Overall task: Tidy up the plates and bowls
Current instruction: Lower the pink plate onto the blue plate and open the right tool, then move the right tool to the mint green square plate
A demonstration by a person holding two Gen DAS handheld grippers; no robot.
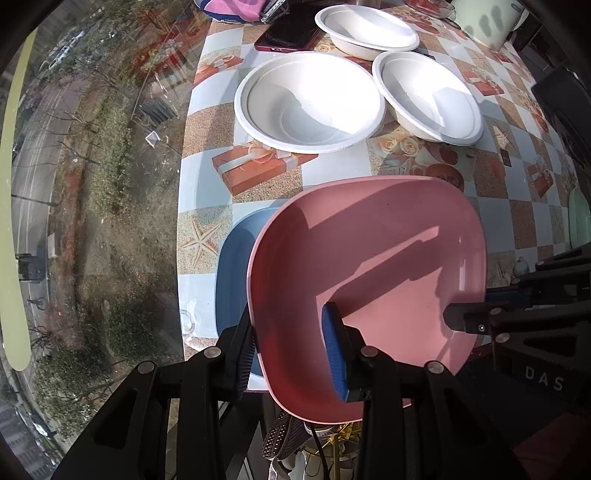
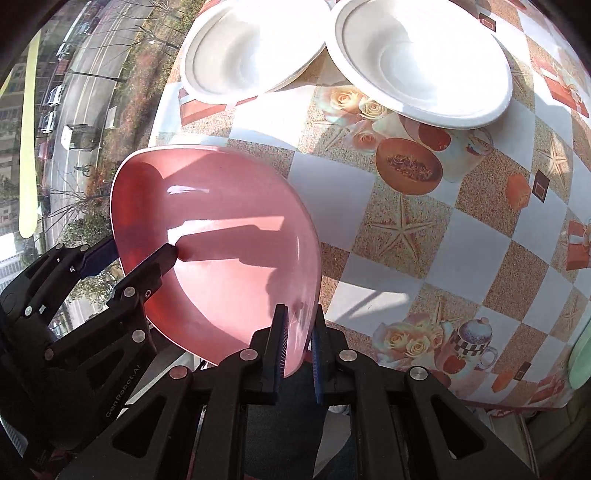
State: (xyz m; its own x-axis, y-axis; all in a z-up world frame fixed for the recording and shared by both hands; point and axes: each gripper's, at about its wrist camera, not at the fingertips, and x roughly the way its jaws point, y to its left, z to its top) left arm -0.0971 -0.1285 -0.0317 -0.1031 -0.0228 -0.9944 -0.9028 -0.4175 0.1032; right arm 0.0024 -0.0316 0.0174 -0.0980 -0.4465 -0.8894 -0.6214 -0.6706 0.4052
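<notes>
A pink plate (image 1: 388, 266) is held in the air over the near table edge, tilted, by both grippers. My left gripper (image 1: 291, 354) is shut on its left rim. My right gripper (image 2: 299, 350) is shut on its right rim; it shows at the right of the left wrist view (image 1: 465, 321). The pink plate also fills the right wrist view (image 2: 221, 258), with the left gripper (image 2: 122, 258) on its far side. A blue plate (image 1: 236, 266) lies on the table under the pink one. Three white bowls (image 1: 310, 103) (image 1: 428, 96) (image 1: 369, 29) stand farther back.
The table (image 2: 461, 236) has a patterned checked cloth and stands against a window on the left. A dark phone (image 1: 288, 33) and pink cloth (image 1: 236, 7) lie at the back. A pale green plate edge (image 1: 578, 218) shows at the right.
</notes>
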